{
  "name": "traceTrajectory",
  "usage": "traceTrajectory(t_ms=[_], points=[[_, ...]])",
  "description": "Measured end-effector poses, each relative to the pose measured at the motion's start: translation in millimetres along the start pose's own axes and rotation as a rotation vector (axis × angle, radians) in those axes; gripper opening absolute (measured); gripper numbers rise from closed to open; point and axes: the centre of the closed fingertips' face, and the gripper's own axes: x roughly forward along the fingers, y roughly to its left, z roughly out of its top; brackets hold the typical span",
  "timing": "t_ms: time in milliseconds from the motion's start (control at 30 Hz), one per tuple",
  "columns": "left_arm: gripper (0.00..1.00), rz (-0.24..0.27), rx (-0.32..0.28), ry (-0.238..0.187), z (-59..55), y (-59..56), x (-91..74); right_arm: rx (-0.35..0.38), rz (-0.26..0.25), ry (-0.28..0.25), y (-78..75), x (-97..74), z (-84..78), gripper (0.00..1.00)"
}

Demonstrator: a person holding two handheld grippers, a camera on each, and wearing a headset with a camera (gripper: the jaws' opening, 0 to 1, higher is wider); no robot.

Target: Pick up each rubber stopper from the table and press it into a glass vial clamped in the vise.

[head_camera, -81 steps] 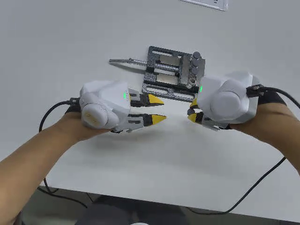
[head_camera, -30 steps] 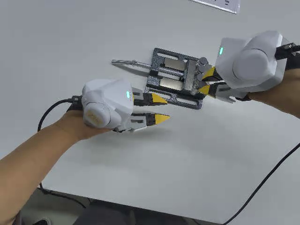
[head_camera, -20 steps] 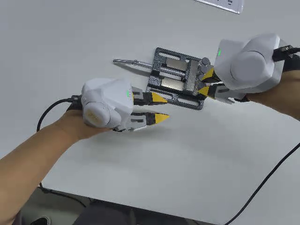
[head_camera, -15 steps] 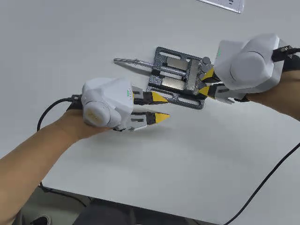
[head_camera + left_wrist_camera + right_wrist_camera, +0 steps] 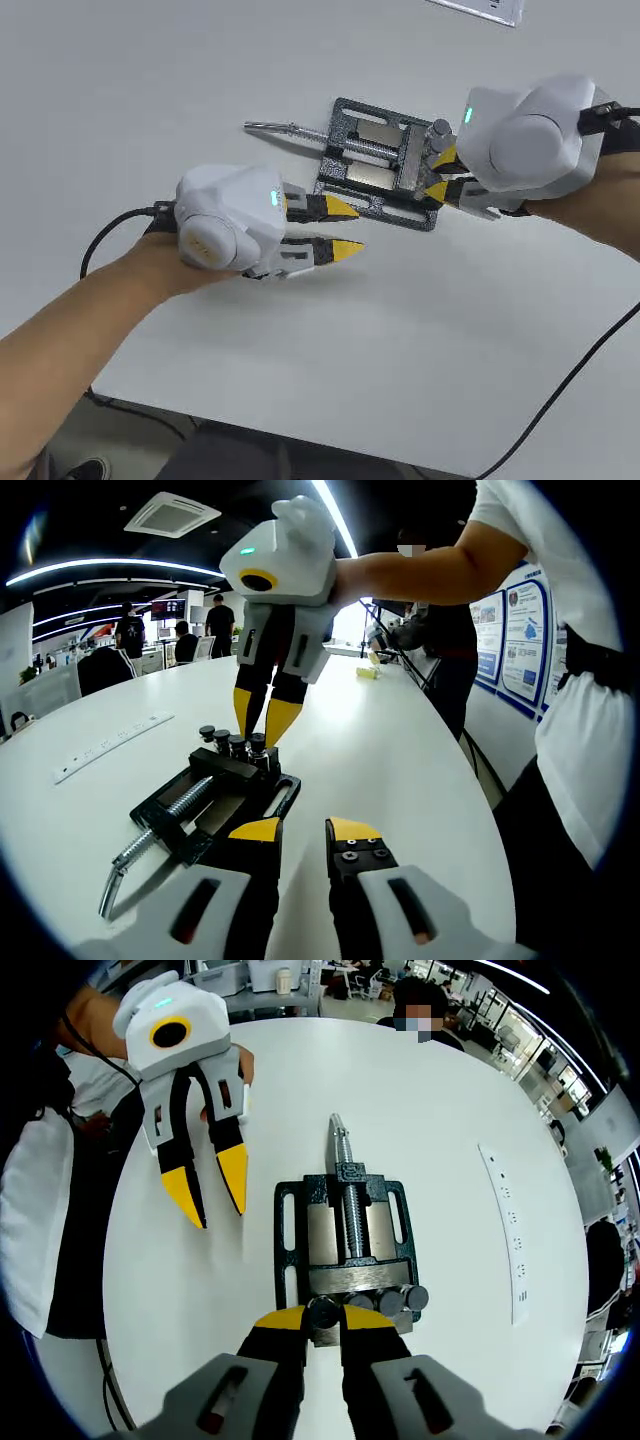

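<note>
Vise point(image 5: 365, 178): flat on the white table point(image 5: 400, 320), near 12 o'clock in the head view; screw point(image 5: 275, 128) sticking out toward 9 o'clock.
Vials point(image 5: 437, 135): upright in a row, clamped at the 3 o'clock end of the vise; in the right gripper view point(image 5: 388, 1300) at the 6 o'clock end; dark tops on all.
Stopper point(image 5: 322, 1312): on the end vial of the row, the 9 o'clock end in the right gripper view; sitting between the two yellow tips, touching both. How deep in the vial: cannot tell.
Right gripper point(image 5: 440, 172): at 3 o'clock of the vise, tips down on the row; jaws drawn in and pinching the stopper. In the left gripper view point(image 5: 257, 735), coming down from 12 o'clock onto the nearest vial top point(image 5: 257, 743).
Left gripper point(image 5: 357, 230): at 7 o'clock of the vise, just beside its base, apart from it; jaws spread, nothing between them. In the right gripper view point(image 5: 218, 1216), at 10 o'clock, tips pointing down at bare table.
Left gripper view: own tips point(image 5: 305, 830) parted, vise point(image 5: 215, 800) just ahead at 11 o'clock.
</note>
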Motion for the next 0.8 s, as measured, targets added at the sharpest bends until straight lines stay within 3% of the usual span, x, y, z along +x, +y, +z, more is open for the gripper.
traceTrajectory(t_ms=[800], points=[[0.14,0.001,-0.006,0.0,-1.7,0.5,0.3,-0.028,0.001,0.006,0.4,1.3,-0.6,0.15]])
